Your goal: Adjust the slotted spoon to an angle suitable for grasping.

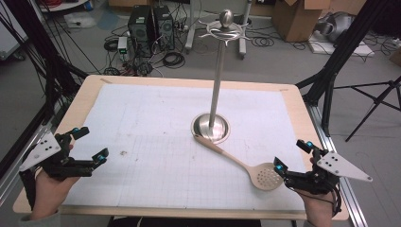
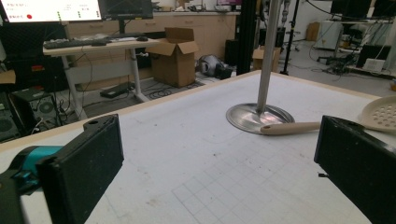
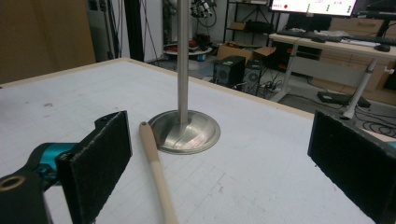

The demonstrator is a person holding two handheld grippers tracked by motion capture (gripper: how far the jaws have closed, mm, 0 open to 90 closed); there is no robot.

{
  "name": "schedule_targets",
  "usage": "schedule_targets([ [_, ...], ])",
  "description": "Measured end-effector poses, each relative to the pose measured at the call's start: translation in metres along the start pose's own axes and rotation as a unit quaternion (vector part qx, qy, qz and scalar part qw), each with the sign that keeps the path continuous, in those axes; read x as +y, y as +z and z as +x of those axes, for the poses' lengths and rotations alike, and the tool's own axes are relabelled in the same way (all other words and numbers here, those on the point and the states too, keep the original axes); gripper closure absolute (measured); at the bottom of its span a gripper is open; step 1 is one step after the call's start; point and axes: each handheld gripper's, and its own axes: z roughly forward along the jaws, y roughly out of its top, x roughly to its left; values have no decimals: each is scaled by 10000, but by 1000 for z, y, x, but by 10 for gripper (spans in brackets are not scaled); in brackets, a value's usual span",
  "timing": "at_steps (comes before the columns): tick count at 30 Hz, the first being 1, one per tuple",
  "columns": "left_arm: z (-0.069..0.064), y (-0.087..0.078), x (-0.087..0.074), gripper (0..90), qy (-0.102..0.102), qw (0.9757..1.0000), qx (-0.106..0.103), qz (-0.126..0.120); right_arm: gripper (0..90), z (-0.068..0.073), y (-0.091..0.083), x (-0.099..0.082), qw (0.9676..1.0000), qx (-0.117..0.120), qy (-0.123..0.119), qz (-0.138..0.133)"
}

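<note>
Clearly the slotted spoon (image 1: 246, 163) lies flat on the worktop (image 1: 156, 137), its handle tip touching the base of the stand (image 1: 211, 127). Right gripper (image 1: 293, 156) waits just beside the bowl, fingers wide; left gripper (image 1: 90, 144) rests well apart, fingers wide too, so nothing is held.

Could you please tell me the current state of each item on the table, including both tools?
Slotted spoon: lying flat on the table mat, handle tip resting against the stand's base, unheld.
Utensil stand: upright, nothing hanging from its top hooks.
Left tool: jaws open, nothing between them, low over the mat.
Right tool: jaws open, empty, right beside the spoon's bowl.
</note>
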Motion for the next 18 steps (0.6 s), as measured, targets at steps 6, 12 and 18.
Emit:
schedule_targets([
  [6,-2,3,-3,17,-32,9999,-99,35,52,1,0,-2,10000,-56,10,1],
  [12,-5,5,-3,17,-51,9997,-218,30,52,5,0,0,9999,-43,-99,-45],
  [18,-4,7,-5,18,-90,9997,-229,49,52,5,5,-2,9999,-4,-128,-16],
])
